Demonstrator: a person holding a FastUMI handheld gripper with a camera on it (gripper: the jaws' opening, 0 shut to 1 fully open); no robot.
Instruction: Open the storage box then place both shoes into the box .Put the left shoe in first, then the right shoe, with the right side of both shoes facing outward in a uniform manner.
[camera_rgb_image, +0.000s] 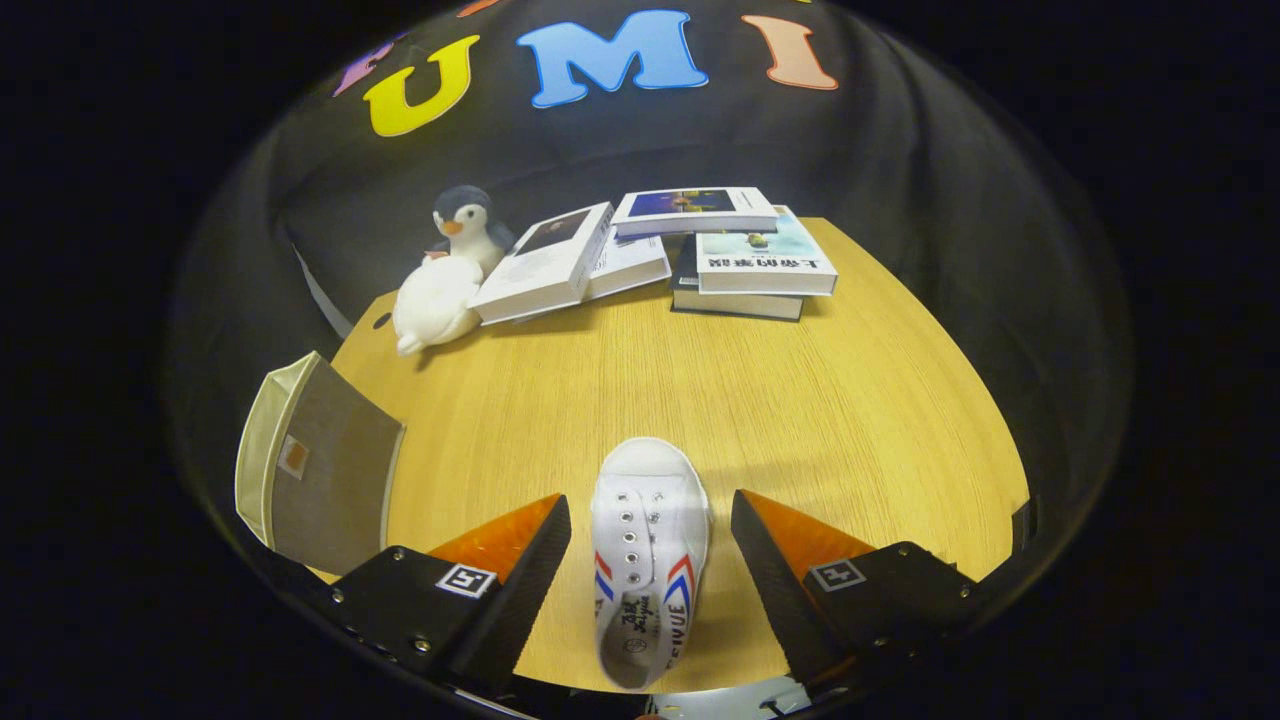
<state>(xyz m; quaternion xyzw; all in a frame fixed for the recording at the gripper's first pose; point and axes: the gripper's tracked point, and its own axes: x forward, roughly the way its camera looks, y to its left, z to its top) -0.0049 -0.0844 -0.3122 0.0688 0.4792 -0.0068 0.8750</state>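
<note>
Table (800, 420): light wood grain top, rounded far edge, carrying everything below.
Storage box (325, 470): beige fabric, at the table's left edge, left of the fingers; a flat grey-brown panel with a small orange tag faces the camera, pale trim around it.
Books (690, 255): several, loosely piled at the far side, some overlapping.
Plush penguin (465, 228): grey and white, orange beak, standing beside a white plush body (435, 305) at the far left.
Shoe (645, 560): white canvas sneaker, toe pointing away, red and blue stripes on both sides, metal eyelets, no laces visible, opening nearest the camera.
Gripper (650, 540): fingers spread apart, the shoe between them, neither finger touching it.
</note>
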